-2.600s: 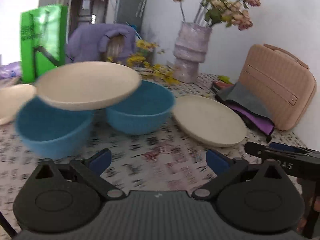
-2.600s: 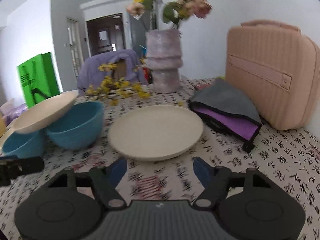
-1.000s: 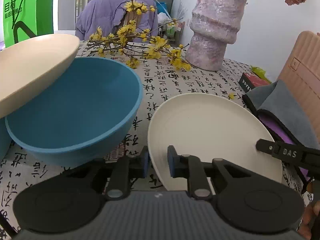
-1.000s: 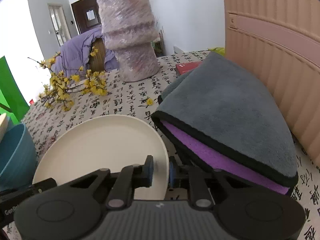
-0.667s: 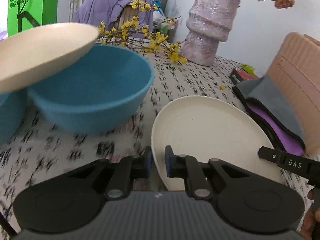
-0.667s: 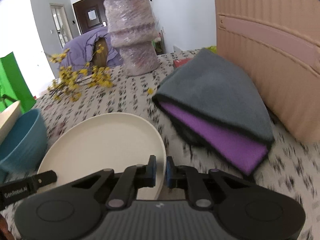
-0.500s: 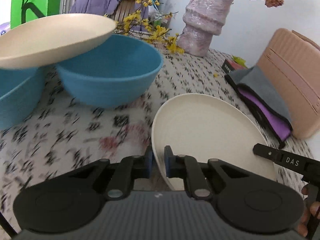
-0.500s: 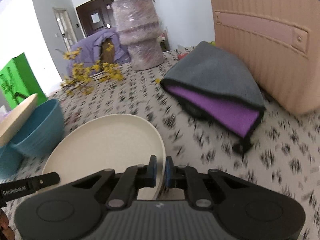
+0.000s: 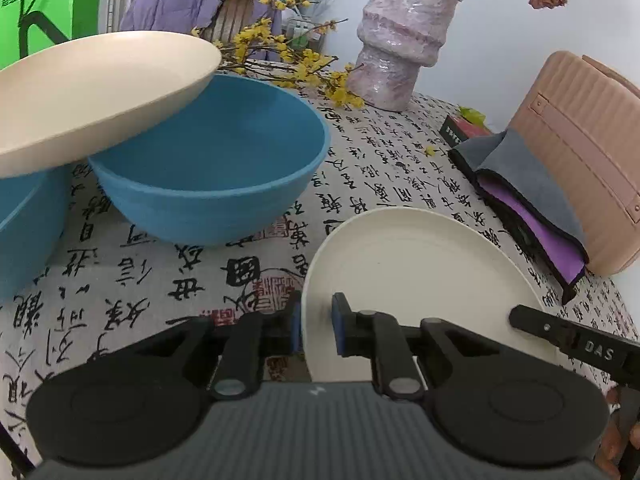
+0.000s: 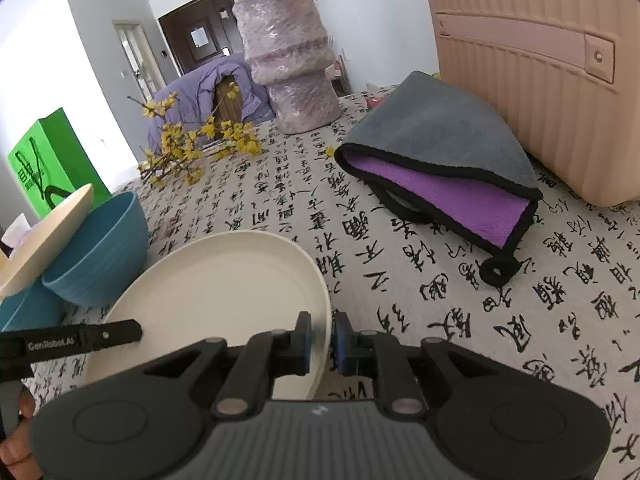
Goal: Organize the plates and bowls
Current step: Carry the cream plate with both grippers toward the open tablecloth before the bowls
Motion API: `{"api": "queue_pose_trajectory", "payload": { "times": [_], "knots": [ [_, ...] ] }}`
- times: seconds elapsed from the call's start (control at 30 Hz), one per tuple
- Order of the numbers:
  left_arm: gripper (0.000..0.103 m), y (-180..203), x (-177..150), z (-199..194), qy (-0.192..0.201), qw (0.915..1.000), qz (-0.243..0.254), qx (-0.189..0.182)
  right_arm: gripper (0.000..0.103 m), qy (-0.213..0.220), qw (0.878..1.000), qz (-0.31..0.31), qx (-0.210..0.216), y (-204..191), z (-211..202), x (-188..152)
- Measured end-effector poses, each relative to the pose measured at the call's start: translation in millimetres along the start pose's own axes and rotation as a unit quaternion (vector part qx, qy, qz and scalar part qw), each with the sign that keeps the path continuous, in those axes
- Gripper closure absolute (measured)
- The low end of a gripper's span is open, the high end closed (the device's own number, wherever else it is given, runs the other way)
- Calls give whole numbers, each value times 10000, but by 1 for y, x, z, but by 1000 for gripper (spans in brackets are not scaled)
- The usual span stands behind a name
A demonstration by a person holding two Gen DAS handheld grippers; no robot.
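Both of your grippers are clamped on the same cream plate (image 9: 420, 280): your left gripper (image 9: 316, 326) pinches its left rim, your right gripper (image 10: 320, 338) its right rim, one pad above and one below the edge in each case. Your right gripper's jaws have just eased apart slightly, with the rim between the pads. Whether the plate rests on the calligraphy-print tablecloth (image 10: 440, 300) or sits just off it, you cannot tell from either view. Nothing lies on the plate.

Just beyond it to the left stands a blue bowl (image 9: 216, 176), with nothing visible inside. A second cream plate (image 9: 92, 88) lies tilted across its rim, hiding part of the interior and resting also on another blue bowl (image 9: 28, 236), which is cut off at the frame edge, so its contents stay unseen.

To the right, a folded grey and purple cloth (image 10: 440, 164) lies near the plate but apart from it, against a pink ribbed case (image 10: 540, 72). Bare tablecloth runs between plate and cloth, and between plate and bowl.

Farther back, yellow flowering twigs (image 10: 192, 148) lie on the table beside a mauve vase (image 9: 404, 44), with a green bag (image 10: 44, 160) at the far left.
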State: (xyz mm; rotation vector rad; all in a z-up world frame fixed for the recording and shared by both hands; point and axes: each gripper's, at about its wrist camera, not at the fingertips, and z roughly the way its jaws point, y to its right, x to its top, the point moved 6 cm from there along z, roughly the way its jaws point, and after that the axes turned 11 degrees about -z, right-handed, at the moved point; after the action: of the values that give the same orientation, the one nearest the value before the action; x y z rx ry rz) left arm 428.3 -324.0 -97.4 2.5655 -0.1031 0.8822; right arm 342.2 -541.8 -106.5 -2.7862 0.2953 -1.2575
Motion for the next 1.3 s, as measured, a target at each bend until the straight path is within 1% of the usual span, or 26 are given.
{"api": "queue_pose_trajectory", "payload": {
  "times": [0.1, 0.17, 0.23, 0.37, 0.47, 0.57, 0.7, 0.77, 0.83, 0.97, 1.03, 1.13, 1.3],
  "knots": [
    [91, -2, -2, -2, -55, 9999, 6, -94, 87, -7, 10000, -4, -45, 0, 3, 2],
    [91, -3, -3, -5, -35, 9999, 50, -79, 90, -34, 10000, -26, -20, -1, 4, 3],
    [92, -4, -3, -11, 16, 9999, 109, -69, 91, -59, 10000, 29, 30, -3, 2, 2],
    [92, -7, -5, -35, 145, 9996, 199, -105, 91, -4, 9999, -156, 3, -20, -18, -2],
    [92, -20, -12, -59, 158, 9996, 149, -176, 91, 59, 9996, -272, 109, -40, -36, -7],
    [91, -42, -21, -81, 160, 9998, 37, -101, 92, 36, 9987, -415, 287, -65, -46, -14],
    [91, -79, -36, -112, 214, 9994, -263, 48, 94, 98, 9970, -499, 584, -103, -55, -24],
    [91, -98, -44, -128, 247, 9992, -288, 128, 94, 100, 9962, -528, 687, -122, -57, -30],
    [90, -118, -49, -146, 326, 9986, -314, 263, 94, 102, 9947, -563, 857, -144, -61, -35],
    [90, -152, -47, -182, 613, 9962, -383, 489, 94, 124, 9904, -725, 1171, -190, -69, -48],
    [90, -168, -47, -196, 723, 9947, -434, 581, 94, 125, 9884, -893, 1220, -212, -73, -53],
    [90, -189, -53, -210, 748, 9933, -565, 672, 94, 66, 9867, -1004, 1278, -237, -77, -62],
    [90, -217, -63, -228, 785, 9917, -702, 737, 94, -16, 9838, -1139, 1387, -267, -83, -74]
  ]
}}
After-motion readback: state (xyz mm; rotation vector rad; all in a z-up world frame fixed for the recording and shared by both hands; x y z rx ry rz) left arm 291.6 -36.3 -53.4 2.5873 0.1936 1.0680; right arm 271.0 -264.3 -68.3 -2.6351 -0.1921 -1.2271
